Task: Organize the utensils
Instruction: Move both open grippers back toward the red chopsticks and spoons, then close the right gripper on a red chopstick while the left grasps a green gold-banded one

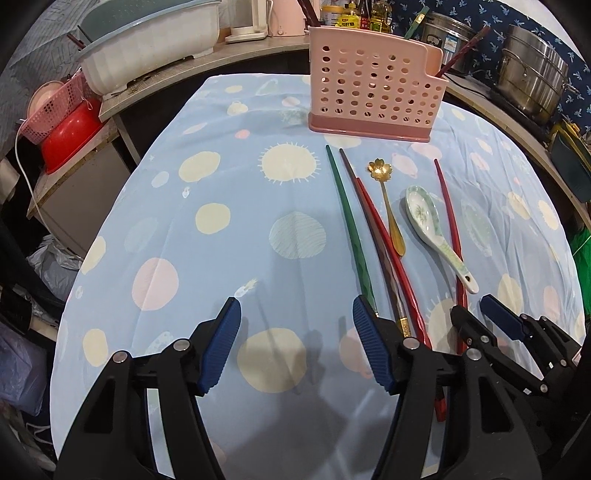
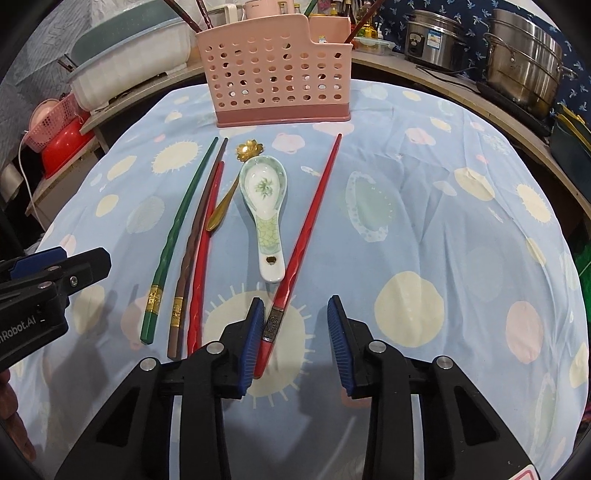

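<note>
Both grippers spread, empty: left gripper (image 1: 295, 314), right gripper (image 2: 295, 314) straddling lone red chopstick (image 2: 309, 218). Risk: thin stick rolling off pads, nudging ceramic spoon (image 2: 264, 206) just beside. Crowded trio of chopsticks (image 1: 364, 236) likely to come up together.

- A light blue cloth (image 2: 424, 229) with pastel dots is covering the desk.
- A wooden counter (image 1: 177, 66) is curving behind, carrying a white tub (image 1: 147, 48).
- Steel pots (image 2: 524, 62) are standing before dark blue patterned fabric (image 1: 491, 33), possibly a curtain.
- A red basin (image 1: 66, 144) is sitting lower left.
</note>
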Tool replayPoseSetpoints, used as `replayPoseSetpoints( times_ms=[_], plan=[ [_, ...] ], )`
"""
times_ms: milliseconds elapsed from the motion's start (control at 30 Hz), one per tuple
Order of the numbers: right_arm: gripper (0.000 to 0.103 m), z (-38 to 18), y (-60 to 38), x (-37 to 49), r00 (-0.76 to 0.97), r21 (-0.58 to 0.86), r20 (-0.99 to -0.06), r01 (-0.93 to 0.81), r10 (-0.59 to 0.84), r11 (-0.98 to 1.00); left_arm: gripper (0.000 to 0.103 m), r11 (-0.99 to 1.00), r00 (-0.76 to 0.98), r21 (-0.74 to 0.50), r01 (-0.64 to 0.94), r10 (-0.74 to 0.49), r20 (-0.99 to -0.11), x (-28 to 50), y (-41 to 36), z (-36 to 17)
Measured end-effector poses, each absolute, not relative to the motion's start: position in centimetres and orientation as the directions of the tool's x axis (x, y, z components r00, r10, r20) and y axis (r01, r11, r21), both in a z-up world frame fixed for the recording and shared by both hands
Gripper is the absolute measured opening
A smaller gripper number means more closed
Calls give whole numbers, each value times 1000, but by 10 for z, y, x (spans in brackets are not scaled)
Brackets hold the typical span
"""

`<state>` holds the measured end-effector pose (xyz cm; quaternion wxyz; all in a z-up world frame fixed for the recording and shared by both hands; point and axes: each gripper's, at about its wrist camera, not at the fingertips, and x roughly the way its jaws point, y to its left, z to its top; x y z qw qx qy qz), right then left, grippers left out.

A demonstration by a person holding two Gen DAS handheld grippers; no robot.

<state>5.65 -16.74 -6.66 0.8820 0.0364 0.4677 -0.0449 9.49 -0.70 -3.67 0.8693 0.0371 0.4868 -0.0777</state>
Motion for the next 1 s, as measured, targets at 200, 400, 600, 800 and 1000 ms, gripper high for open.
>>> replayPoseSetpoints(
  times_ms=[200,400,600,800,1000],
  plan=[
    [23,-67,-170,53,559,6,-827,113,-59,994,60,986,505,-19,168,-102,-857,95,-6,-40],
    [9,-67,-182,45,554,24,-831,131,-53,991,60,981,480,-65,183,-146,-865,92,-9,-47],
    [7,-66,-188,38,551,38,-833,143,-48,989,60,972,451,-96,215,-186,-873,87,-21,-53],
    [7,-66,-191,34,550,45,-834,148,-44,988,50,966,428,-98,239,-195,-882,86,-32,-62],
    [7,-67,-191,34,551,44,-834,148,-45,988,32,966,435,-80,247,-184,-881,87,-33,-68]
  ],
)
